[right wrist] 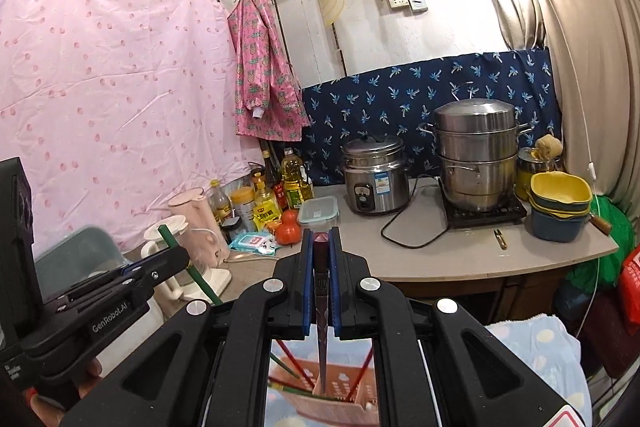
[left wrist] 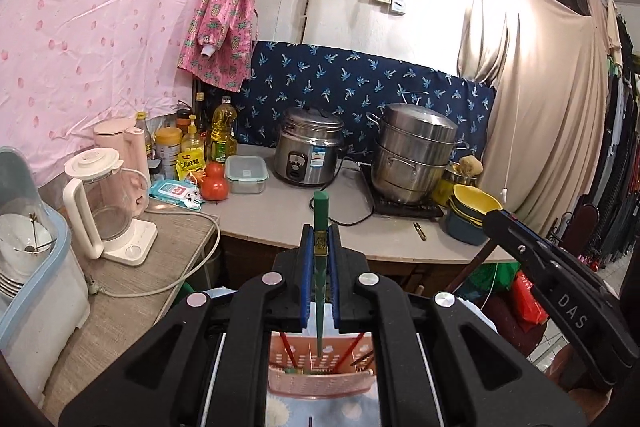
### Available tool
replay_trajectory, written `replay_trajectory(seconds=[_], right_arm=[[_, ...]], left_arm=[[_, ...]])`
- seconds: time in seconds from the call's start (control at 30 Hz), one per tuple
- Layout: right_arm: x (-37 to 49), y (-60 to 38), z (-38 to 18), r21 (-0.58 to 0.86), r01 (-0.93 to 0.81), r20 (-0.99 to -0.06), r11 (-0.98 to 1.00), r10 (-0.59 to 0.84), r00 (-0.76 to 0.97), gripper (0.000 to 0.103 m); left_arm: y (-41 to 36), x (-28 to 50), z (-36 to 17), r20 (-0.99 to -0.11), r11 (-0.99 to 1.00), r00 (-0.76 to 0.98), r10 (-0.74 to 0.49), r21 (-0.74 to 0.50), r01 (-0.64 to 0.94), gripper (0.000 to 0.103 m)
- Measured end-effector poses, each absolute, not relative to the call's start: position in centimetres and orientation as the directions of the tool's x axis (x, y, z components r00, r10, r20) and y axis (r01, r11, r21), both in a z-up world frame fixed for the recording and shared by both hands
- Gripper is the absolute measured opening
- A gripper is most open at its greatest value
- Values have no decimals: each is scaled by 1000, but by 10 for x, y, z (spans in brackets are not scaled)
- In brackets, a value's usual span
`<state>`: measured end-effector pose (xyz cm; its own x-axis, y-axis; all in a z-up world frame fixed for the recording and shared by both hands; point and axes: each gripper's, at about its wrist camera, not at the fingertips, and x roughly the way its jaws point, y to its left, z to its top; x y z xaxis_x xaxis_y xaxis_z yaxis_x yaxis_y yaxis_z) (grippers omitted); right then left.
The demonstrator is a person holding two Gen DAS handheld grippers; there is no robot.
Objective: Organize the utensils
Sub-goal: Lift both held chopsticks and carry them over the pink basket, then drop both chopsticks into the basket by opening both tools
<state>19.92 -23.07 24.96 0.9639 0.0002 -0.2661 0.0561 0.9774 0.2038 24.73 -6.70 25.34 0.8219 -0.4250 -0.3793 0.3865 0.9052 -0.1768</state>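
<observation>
Green chopstick (left wrist: pixel 321 227) clamped upright in left claw (left wrist: pixel 321 231), its lower end hidden behind the claw body above the pink caddy (left wrist: pixel 320 379) below. Dark chopstick (right wrist: pixel 321 267) pinched likewise in right claw (right wrist: pixel 321 239), tip lost among sticks in the caddy (right wrist: pixel 340 393), rim cut off. Legible: "DAS" on right claw's side, "GenRobot.AI" on left's. Blue sticker on cooker (left wrist: pixel 308 153) ahead too small to read.

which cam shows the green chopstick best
The left wrist view: the green chopstick runs centred between the shut left gripper pads, nearly its full length visible. The right wrist view shows it only at the left edge, small and partly hidden.
</observation>
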Motion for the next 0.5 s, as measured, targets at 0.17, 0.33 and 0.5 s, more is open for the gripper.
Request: replay_trajectory(seconds=[0.17,0.33,0.5], right_arm=[[232,-231,221,210,65,-305,976,3,952,7],[251,-234,178,209,82,-376,975,3,927,7],[258,-236,139,200,98,-445,975,1,895,7]], left_arm=[[-69,271,230,-416,918,818,-397,-170,359,7],[-68,285,201,-457,934,815,-357,-143,329,7],[-69,295,173,-505,937,790,-348,-149,317,7]])
